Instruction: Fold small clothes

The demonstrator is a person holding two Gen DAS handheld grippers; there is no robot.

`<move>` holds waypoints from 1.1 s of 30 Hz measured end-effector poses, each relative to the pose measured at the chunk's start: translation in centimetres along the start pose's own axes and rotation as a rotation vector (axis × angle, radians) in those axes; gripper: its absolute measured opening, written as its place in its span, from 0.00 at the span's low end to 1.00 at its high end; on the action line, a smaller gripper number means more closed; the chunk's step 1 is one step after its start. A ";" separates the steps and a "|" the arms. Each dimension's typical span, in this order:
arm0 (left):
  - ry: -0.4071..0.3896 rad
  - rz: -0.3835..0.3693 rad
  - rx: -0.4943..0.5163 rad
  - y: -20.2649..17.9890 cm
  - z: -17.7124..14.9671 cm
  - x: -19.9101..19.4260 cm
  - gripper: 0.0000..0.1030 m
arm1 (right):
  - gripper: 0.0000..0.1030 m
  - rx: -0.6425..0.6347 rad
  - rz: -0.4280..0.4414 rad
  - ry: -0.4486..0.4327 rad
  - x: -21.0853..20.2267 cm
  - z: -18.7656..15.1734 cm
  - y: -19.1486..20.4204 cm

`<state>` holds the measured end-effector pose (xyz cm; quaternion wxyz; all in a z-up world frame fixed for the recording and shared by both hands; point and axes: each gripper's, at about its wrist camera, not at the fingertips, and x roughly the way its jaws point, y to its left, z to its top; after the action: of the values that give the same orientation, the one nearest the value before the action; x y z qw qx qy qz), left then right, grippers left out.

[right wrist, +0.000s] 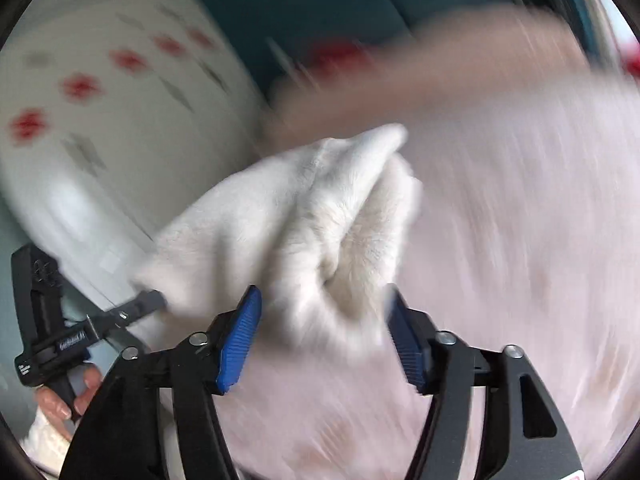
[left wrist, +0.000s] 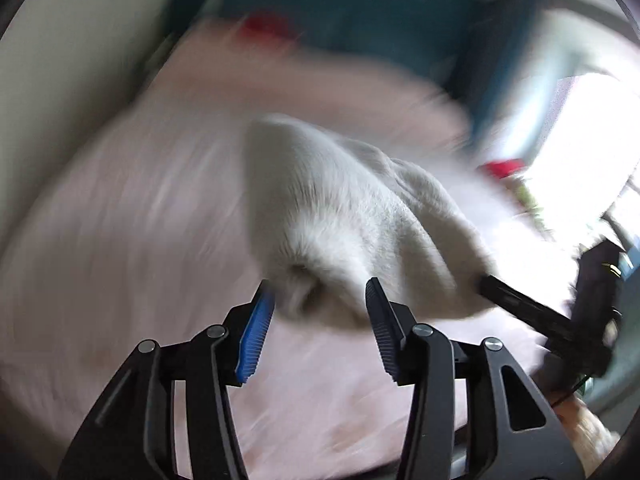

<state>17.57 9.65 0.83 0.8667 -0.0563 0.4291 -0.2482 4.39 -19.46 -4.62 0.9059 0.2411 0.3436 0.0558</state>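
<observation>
A white fluffy garment (left wrist: pixel 340 208) hangs bunched above the pink bed sheet (left wrist: pixel 120 220), blurred by motion. My left gripper (left wrist: pixel 319 282) stands open, and a puckered fold of the garment sits just ahead of its blue pads, between the tips. From the right, a finger (left wrist: pixel 504 294) of the other gripper reaches the garment's far corner. In the right wrist view the garment (right wrist: pixel 288 208) fills the space between the tips of my right gripper (right wrist: pixel 322 287), which is open too. A finger (right wrist: pixel 148 300) of the left gripper touches the cloth's left edge, with a hand (right wrist: pixel 60 400) on its handle.
The pink sheet (right wrist: pixel 520 240) covers the bed on all sides. A white pillow with red flowers (right wrist: pixel 100 100) lies at the left. Behind it is a teal headboard or wall (left wrist: pixel 360 12). A bright window (left wrist: pixel 580 152) is at the right.
</observation>
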 end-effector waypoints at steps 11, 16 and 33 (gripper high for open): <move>-0.056 0.060 -0.030 0.2 -0.6 1.7 0.56 | 0.40 -0.111 -0.086 0.065 2.7 -0.5 0.9; -0.022 0.096 -0.142 4.0 -0.3 5.3 0.72 | 0.70 -0.115 -0.191 0.161 6.4 -2.2 -0.1; 0.149 0.051 -0.261 6.7 -6.0 11.0 0.35 | 0.41 -0.041 -0.177 0.282 11.5 -3.3 -3.7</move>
<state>21.11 10.93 -12.91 0.8237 -0.1389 0.5222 -0.1718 10.68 -18.27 -15.36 0.8549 0.1810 0.4860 0.0160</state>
